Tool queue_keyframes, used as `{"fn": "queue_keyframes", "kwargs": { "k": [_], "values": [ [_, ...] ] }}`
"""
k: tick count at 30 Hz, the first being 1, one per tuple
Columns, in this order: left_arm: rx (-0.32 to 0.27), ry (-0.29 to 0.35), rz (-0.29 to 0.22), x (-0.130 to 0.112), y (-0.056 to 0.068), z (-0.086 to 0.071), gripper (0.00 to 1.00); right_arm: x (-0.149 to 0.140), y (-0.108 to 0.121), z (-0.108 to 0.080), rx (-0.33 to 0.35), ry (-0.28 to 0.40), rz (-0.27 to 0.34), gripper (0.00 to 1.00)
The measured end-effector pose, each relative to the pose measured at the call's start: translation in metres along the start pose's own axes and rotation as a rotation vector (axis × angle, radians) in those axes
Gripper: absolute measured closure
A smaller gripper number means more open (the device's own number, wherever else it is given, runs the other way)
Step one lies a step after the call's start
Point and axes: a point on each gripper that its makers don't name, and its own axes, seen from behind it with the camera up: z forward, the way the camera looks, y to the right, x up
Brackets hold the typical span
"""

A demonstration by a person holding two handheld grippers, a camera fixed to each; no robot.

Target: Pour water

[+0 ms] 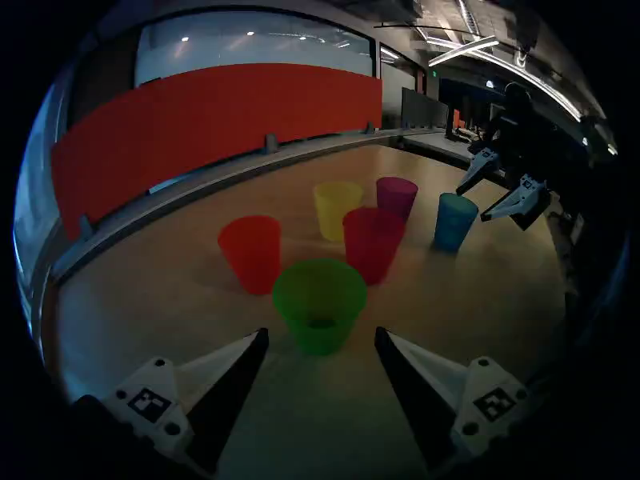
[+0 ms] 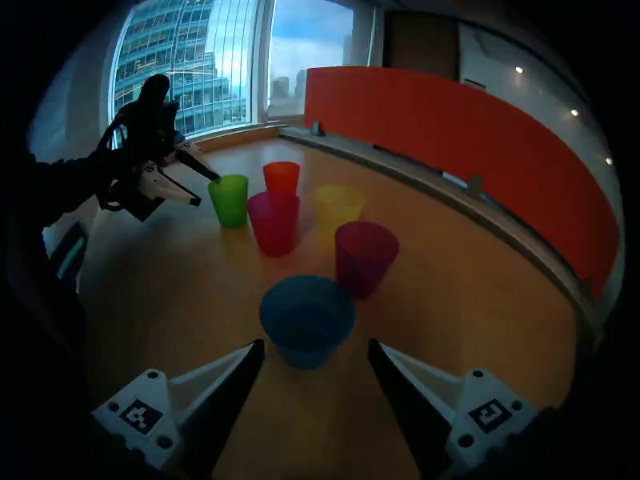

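Several plastic cups stand on a wooden table (image 1: pixel 496 296). In the left gripper view the green cup (image 1: pixel 320 304) sits just ahead of my open left gripper (image 1: pixel 321 340), between its fingertips but untouched. Behind it are an orange-red cup (image 1: pixel 251 252), a dark red cup (image 1: pixel 373 242), a yellow cup (image 1: pixel 337 209), a magenta cup (image 1: pixel 396 197) and a blue cup (image 1: pixel 455 222). In the right gripper view the blue cup (image 2: pixel 307 320) stands just ahead of my open right gripper (image 2: pixel 315 346). The magenta cup (image 2: pixel 365 258) is behind it. The left gripper (image 2: pixel 204 188) hovers beside the green cup (image 2: pixel 229 200).
A long orange wall panel (image 1: pixel 216 120) runs behind the table's far edge. Large windows (image 2: pixel 208 64) lie beyond the table in the right gripper view. A person's dark sleeve (image 2: pixel 48 208) holds the far gripper. Bare tabletop (image 2: pixel 480 320) spreads to the right of the cups.
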Motion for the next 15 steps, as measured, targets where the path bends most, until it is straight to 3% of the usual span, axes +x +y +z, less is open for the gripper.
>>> {"fn": "queue_keyframes", "kwargs": {
  "k": [15],
  "values": [
    [-0.028, -0.003, 0.003, 0.008, -0.003, 0.025, 0.02, -0.002, -0.004, 0.026, 0.031, -0.015, 0.002, 0.0]
  ]
}}
